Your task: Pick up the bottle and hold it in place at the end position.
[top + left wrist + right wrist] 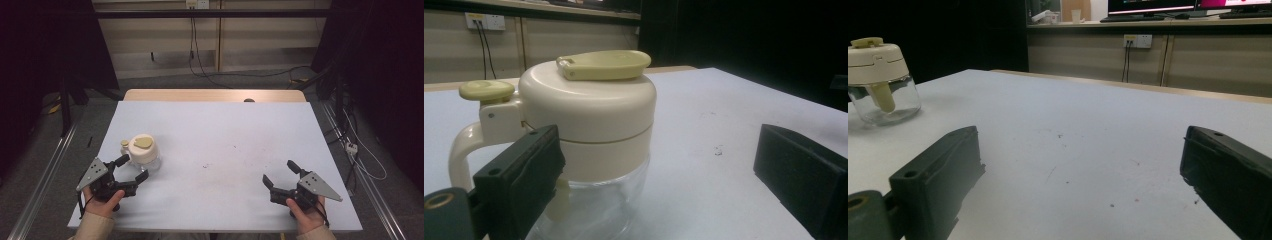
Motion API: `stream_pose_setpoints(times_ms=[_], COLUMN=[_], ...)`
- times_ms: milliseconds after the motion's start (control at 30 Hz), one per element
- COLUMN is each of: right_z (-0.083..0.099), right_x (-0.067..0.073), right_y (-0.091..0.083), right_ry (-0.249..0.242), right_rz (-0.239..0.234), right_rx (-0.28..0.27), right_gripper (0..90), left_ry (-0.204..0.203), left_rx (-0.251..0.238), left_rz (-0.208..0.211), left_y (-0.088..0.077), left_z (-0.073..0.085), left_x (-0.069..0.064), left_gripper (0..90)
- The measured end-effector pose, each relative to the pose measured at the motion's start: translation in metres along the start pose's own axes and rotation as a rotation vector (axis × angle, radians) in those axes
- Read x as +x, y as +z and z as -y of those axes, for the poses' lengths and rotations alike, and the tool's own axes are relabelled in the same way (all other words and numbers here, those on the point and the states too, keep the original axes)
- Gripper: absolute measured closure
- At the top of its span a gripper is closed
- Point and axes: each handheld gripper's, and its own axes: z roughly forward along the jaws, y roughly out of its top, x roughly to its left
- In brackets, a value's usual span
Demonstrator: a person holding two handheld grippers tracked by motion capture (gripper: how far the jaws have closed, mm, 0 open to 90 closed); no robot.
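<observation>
standing upright: cream-lidded glass jug [143, 152] | left gripper [132, 169] spread beside it

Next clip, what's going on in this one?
A person sits at a white table with a gripper in each hand. The left gripper, jaws open, is right up against a small glass jug with a cream lid, but hasn't closed on it. The right gripper hovers open over bare table, well away from the jug. Nothing is being held yet.

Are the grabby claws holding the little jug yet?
No, nothing is held. The left gripper is open with its jaws either side of the jug, not squeezing it. The right gripper is open over bare table.
</observation>
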Motion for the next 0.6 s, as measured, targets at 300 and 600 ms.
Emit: stream_pose_setpoints(times_ms=[300,600], right_z=[0.0008,0.0006], right_x=[0.0019,0.0037], right_y=[0.0023,0.0045], right_ry=[-0.005,-0.015], right_rz=[-0.013,-0.022], right_rx=[0.013,0.013], right_gripper=[2.4,2.4], left_ry=[0.004,0.018], left_rx=[0.015,0.070], left_rz=[-0.001,-0.050], left_y=[0.0039,0.0090], left_z=[0.0002,0.0013], left_x=[-0.0002,0.0023], left_gripper=[4.6,3.5])
